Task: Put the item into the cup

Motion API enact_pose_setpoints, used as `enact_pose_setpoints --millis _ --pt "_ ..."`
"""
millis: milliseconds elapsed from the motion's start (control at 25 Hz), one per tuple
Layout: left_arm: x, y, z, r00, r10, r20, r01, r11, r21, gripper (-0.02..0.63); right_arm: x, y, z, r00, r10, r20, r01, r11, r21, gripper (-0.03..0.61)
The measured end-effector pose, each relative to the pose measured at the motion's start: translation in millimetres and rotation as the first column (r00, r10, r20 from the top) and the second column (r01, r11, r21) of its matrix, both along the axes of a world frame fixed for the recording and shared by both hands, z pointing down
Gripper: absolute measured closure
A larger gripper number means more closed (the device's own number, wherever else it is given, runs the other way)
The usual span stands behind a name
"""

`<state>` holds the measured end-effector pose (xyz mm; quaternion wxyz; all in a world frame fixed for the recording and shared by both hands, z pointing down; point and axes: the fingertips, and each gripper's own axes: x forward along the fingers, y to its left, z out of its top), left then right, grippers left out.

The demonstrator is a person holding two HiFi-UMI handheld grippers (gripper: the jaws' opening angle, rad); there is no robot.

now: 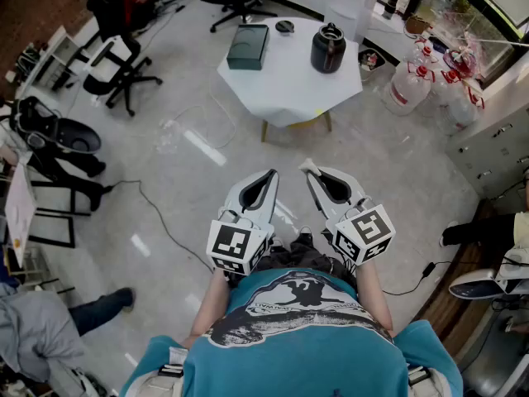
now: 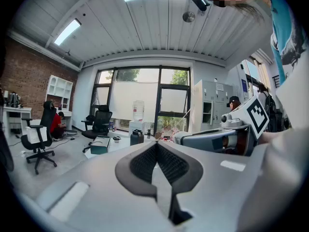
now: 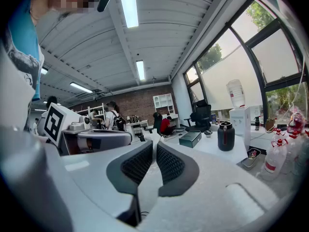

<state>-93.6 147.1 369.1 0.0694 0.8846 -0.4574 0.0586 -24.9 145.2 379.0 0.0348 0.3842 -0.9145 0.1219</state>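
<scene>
A white table [image 1: 289, 85] stands across the floor, well ahead of me. On it are a black lidded cup [image 1: 328, 49], a dark green box [image 1: 249, 46] and a small dark round item [image 1: 284, 27]. My left gripper [image 1: 271, 174] and right gripper [image 1: 306, 167] are held side by side close to my body, over bare floor and far from the table. Both are shut with nothing between the pads. The left gripper view shows shut jaws [image 2: 156, 145] with the cup [image 2: 136, 137] and box [image 2: 100, 144] far beyond. The right gripper [image 3: 154, 143] points toward the cup [image 3: 226, 136] and box [image 3: 190, 138].
Black office chairs [image 1: 124, 52] stand at the left and back. A black cable [image 1: 161, 222] runs over the floor to my left. Large water bottles [image 1: 409, 85] crowd the right of the table, near a white water dispenser [image 1: 351, 2]. People sit at the room's edges.
</scene>
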Motion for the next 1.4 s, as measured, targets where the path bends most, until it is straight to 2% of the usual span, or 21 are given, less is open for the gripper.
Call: enact_pose_setpoints --millis 480,1000,1400 --pt "14.7 -17.3 3.9 0.999 -0.035 0.008 0.035 0.999 -0.012 0.595 17.1 -21.2 7.3 0.999 -0.018 -0.027 0.019 1.000 0.007 0.552" --pt "45.4 -42.1 1.0 0.996 -0.090 -0.003 0.090 0.996 -0.007 0.595 57.8 -45.0 17.2 0.998 -0.051 -0.023 0.051 0.999 -0.008 0.552" --pt "58.8 -47.2 7.0 0.996 -0.086 -0.012 0.085 0.995 -0.052 0.595 71.1 -54.2 33.6 0.999 -0.048 0.003 0.048 0.998 -0.044 0.552"
